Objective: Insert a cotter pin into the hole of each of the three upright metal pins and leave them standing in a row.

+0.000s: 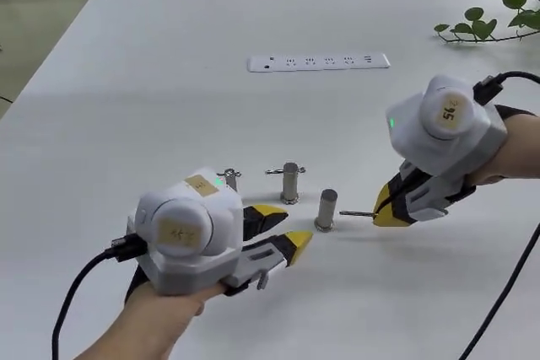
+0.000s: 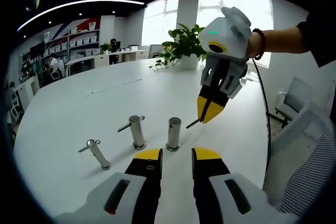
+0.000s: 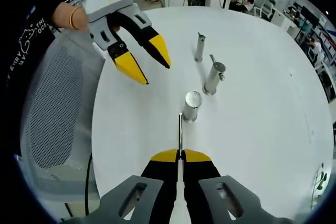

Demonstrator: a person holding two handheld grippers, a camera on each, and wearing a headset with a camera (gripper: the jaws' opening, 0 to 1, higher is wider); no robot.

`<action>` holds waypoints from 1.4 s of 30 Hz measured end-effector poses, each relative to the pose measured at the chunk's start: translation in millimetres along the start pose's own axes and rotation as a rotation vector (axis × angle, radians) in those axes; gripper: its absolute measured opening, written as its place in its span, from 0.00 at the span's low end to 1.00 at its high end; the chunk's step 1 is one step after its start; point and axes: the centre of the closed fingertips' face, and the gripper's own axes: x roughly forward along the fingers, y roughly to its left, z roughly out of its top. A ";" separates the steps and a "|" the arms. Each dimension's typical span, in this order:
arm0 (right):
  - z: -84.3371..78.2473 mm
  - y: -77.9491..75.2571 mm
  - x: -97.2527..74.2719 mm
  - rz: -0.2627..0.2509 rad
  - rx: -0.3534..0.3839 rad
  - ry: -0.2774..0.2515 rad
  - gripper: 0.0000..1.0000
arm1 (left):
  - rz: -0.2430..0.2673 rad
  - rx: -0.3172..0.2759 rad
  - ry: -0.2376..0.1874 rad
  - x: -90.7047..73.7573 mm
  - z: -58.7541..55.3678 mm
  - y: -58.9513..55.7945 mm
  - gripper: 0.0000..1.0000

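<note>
Right tool (image 3: 180,155), clamped on a thin steel cotter pin (image 3: 180,129), holds it level to meet the hole of the bare grey upright metal pin (image 3: 192,106) just ahead; left tool (image 2: 177,153) hovers near, parted, empty.

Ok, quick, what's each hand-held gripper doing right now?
Left hand-held gripper: open, holding nothing.
Right hand-held gripper: shut on a cotter pin.
</note>
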 end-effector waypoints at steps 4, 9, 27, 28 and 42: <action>0.5 -2.8 -1.5 -0.006 -0.015 0.003 0.00 | 0.004 0.004 0.008 8.1 -0.5 1.3 0.20; 0.7 -9.4 -1.3 -0.014 -0.025 0.001 0.00 | 0.010 -0.014 0.014 19.4 -0.5 2.1 0.20; 2.3 -16.4 -1.9 -0.020 -0.025 -0.018 0.00 | 0.081 -0.024 0.056 58.3 -10.5 7.2 0.21; 2.7 -16.4 -1.9 -0.021 -0.027 -0.019 0.00 | 0.082 -0.024 0.055 59.0 -10.6 7.0 0.20; 8.8 -15.2 -1.1 -0.017 -0.040 -0.033 0.00 | 0.095 -0.062 0.050 66.3 -13.0 6.1 0.11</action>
